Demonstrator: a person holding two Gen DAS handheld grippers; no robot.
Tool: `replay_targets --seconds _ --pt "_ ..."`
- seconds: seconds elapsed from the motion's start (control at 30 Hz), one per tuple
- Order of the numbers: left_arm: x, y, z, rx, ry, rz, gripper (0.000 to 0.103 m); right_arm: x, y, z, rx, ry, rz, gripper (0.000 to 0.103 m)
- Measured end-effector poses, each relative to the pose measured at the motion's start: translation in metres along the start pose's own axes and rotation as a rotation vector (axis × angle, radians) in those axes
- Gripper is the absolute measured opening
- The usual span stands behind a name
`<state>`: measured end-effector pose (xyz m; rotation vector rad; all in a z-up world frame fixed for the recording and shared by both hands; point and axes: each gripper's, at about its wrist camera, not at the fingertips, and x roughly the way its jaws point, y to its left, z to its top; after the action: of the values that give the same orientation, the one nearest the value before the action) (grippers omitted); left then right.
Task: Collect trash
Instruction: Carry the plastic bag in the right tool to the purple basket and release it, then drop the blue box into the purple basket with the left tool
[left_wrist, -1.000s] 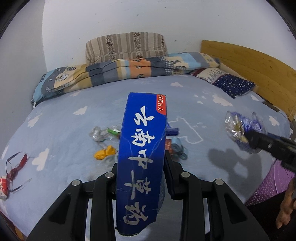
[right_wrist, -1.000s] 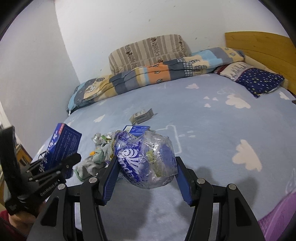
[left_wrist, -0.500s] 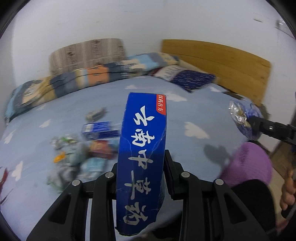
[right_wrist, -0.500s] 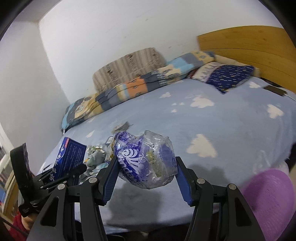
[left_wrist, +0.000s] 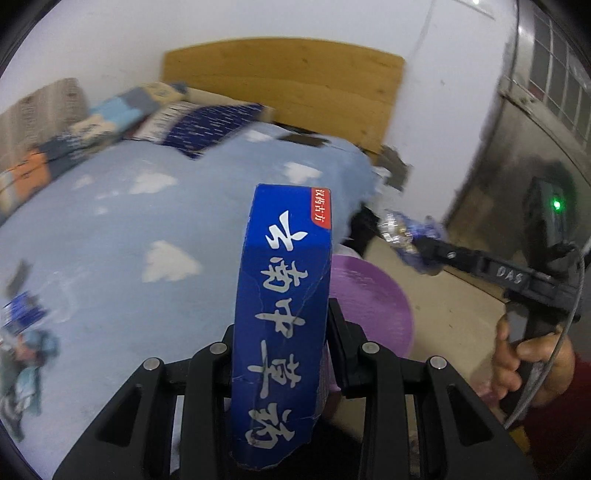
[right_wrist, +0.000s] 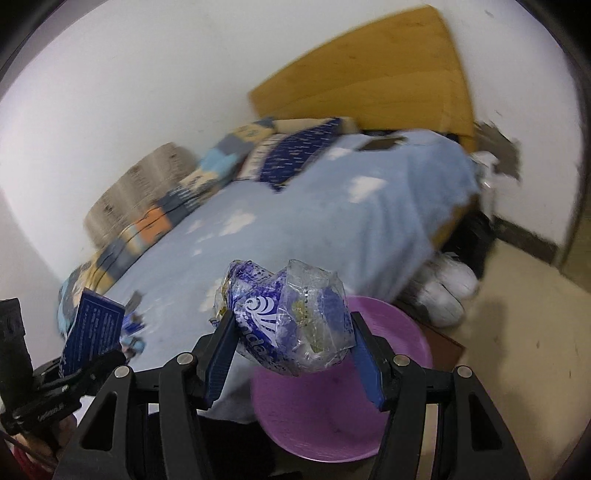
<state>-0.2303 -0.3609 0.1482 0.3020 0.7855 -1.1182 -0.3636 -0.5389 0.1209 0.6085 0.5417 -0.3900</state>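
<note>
Both tongs tilt downward. The left tongs (left_wrist: 282, 332) clamp a blue carton (left_wrist: 284, 325), long axis running away from them. The right tongs (right_wrist: 291, 350) grip a crumpled plastic wrapper (right_wrist: 291, 321) above the purple basin (right_wrist: 332, 417).

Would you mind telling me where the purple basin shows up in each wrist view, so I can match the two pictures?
Left wrist: purple basin at centre-right, partly hidden behind the blue box.
Right wrist: purple basin at lower centre, below the crumpled plastic wrapper.
Shared landmark: the wooden headboard.
</note>
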Motion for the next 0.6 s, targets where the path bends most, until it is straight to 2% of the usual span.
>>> replay_targets --seconds 0.13,0.2,0.3,0.5,0.6 --pt "0.034 -0.022 0.014 0.026 0.060 -0.055 0.034 0.000 -0.032 -0.001 0.062 0.007 -0.020 0.064" --pt "0.044 -0.026 0.019 0.014 0.074 -0.067 0.053 0.003 -0.041 0.000 0.083 0.011 -0.025 0.065" --pt "0.051 -0.024 0.023 -0.004 0.073 -0.065 0.056 0.010 -0.047 0.003 0.097 0.026 -0.024 0.066" --pt "0.028 0.002 0.016 -0.042 0.038 -0.023 0.059 0.011 -0.046 0.006 0.100 0.013 -0.019 0.069" --pt "0.009 0.021 0.007 -0.064 0.005 0.034 0.063 0.013 -0.034 0.006 0.074 0.022 0.005 0.070"
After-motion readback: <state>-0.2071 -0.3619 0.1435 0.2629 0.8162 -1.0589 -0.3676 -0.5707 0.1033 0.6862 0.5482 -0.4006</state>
